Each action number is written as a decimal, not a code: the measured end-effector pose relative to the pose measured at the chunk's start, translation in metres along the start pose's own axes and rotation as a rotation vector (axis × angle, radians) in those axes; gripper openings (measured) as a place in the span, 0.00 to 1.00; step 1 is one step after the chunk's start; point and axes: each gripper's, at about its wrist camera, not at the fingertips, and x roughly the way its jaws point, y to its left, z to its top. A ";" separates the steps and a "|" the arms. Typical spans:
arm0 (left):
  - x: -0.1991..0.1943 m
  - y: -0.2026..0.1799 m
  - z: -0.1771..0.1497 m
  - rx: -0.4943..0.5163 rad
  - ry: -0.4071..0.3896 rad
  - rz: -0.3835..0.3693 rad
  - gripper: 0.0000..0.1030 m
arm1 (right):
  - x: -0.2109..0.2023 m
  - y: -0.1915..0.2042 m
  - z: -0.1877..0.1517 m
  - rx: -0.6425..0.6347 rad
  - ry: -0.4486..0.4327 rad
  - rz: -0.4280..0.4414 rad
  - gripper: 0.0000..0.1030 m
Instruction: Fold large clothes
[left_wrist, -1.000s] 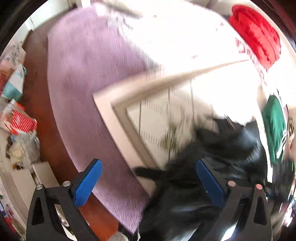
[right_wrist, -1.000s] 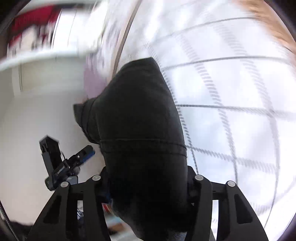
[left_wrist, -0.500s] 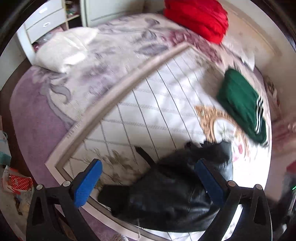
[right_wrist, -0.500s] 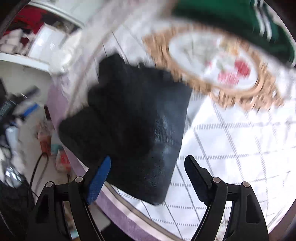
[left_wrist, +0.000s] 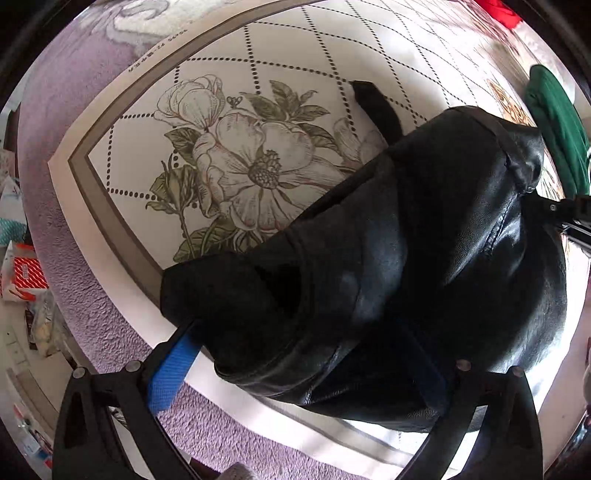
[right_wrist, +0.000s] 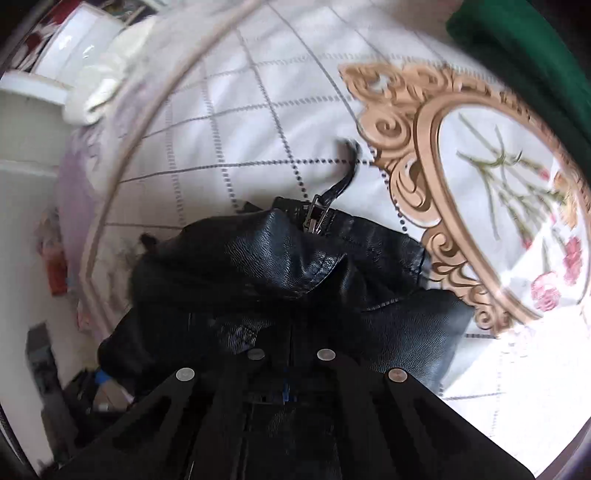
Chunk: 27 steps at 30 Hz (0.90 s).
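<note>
A black leather jacket (left_wrist: 406, 251) lies bunched on the white quilted bed cover (left_wrist: 258, 74), near its flower-printed corner. My left gripper (left_wrist: 295, 354) points straight down over the jacket's near end. Its jaws stand wide open with the bunched hem between the blue pads (left_wrist: 170, 369), and the right pad is half hidden by leather. In the right wrist view the jacket (right_wrist: 280, 258) shows its collar and a zip pull. My right gripper (right_wrist: 290, 350) has its jaws shut tight, the tips buried in a fold of leather. The right gripper (left_wrist: 569, 214) also shows at the jacket's far end.
A folded green garment (left_wrist: 557, 125) lies on the cover beyond the jacket, next to a gold-framed print (right_wrist: 424, 147). A red garment (left_wrist: 498, 9) is farther back. Purple blanket (left_wrist: 74, 110) borders the cover. A white pillow (right_wrist: 107, 85) sits at the head. Clutter (left_wrist: 26, 273) lies on the floor.
My left gripper has dropped close over the jacket, which now fills the space between its jaws. The right gripper let the jacket down, opened, then shut on a fold near the collar.
</note>
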 end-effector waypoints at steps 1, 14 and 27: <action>0.000 0.002 0.002 -0.009 0.005 -0.005 1.00 | 0.000 0.002 0.002 -0.007 0.010 -0.012 0.00; -0.038 0.036 -0.004 -0.125 -0.066 0.087 1.00 | -0.007 0.024 -0.095 -0.195 0.207 0.078 0.12; -0.069 0.021 -0.020 -0.061 -0.163 0.202 1.00 | -0.068 0.051 -0.067 -0.114 -0.020 0.003 0.05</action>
